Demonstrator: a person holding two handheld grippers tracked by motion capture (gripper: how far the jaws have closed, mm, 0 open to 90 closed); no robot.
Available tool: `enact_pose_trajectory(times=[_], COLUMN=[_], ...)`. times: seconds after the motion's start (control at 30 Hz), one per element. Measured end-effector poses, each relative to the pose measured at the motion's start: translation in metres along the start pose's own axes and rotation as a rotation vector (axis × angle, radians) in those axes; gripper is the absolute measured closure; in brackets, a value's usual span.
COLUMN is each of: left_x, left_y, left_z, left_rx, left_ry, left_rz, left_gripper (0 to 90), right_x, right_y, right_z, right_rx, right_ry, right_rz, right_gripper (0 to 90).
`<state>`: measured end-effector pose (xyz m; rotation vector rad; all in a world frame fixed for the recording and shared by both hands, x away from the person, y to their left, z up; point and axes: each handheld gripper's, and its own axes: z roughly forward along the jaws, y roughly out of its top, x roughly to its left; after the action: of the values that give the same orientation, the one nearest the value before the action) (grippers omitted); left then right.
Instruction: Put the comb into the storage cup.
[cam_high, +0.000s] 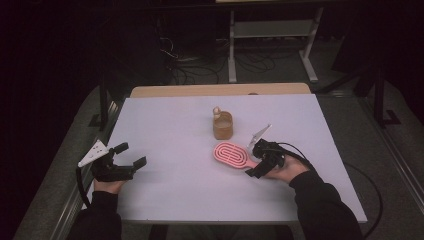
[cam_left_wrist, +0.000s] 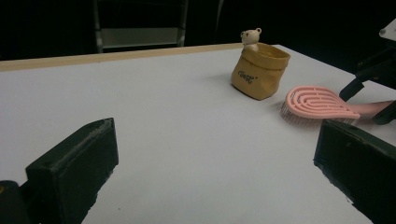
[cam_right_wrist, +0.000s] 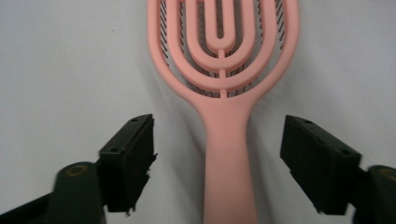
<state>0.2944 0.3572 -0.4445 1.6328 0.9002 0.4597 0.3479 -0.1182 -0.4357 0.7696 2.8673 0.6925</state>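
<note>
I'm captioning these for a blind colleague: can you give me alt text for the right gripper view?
A pink hairbrush lies bristles down on a white table, its handle running between the two black jaws of the right tongs. The jaws stand open on either side of the handle, with a gap on each side.

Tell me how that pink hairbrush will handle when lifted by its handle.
The pink hairbrush looks like stiff moulded plastic, so it probably won't flop. Its vented head suggests lightness. The smooth, narrow handle between the right gripper jaws might pivot if gripped loosely.
</note>
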Motion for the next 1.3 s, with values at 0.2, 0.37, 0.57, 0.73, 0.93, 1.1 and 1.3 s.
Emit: enact_pose_trajectory(times=[0.2,0.37,0.57,0.73,0.93,1.1,1.3], left_x=[0.000,0.000,0.000,0.000,0.000,0.000,0.000], left_y=[0.000,0.000,0.000,0.000,0.000,0.000,0.000], left_z=[0.000,0.000,0.000,0.000,0.000,0.000,0.000], left_rx=[0.001,0.001,0.002,0.002,0.003,0.002,0.003], left_ry=[0.000,-0.001,-0.001,-0.001,-0.002,-0.002,-0.002], left_rz=[0.001,0.001,0.001,0.000,0.001,0.000,0.001], left_gripper=[0.0,0.0,0.0,0.0,0.0,0.0,0.0], right_x=[-0.001,0.000,-0.001,-0.001,-0.001,0.000,0.000], right_y=[0.000,0.001,0.002,0.003,0.003,0.002,0.001], right_z=[0.002,0.005,0.010,0.009,0.008,0.008,0.005], right_rx=[0.012,0.024,0.045,0.039,0.046,0.045,0.036], right_ry=[0.003,0.001,-0.019,-0.016,-0.026,-0.029,-0.023], right_rz=[0.000,-0.013,-0.013,-0.009,-0.014,-0.021,-0.027], right_gripper=[37.8,45.0,53.2,64.2,66.7,67.3,67.8])
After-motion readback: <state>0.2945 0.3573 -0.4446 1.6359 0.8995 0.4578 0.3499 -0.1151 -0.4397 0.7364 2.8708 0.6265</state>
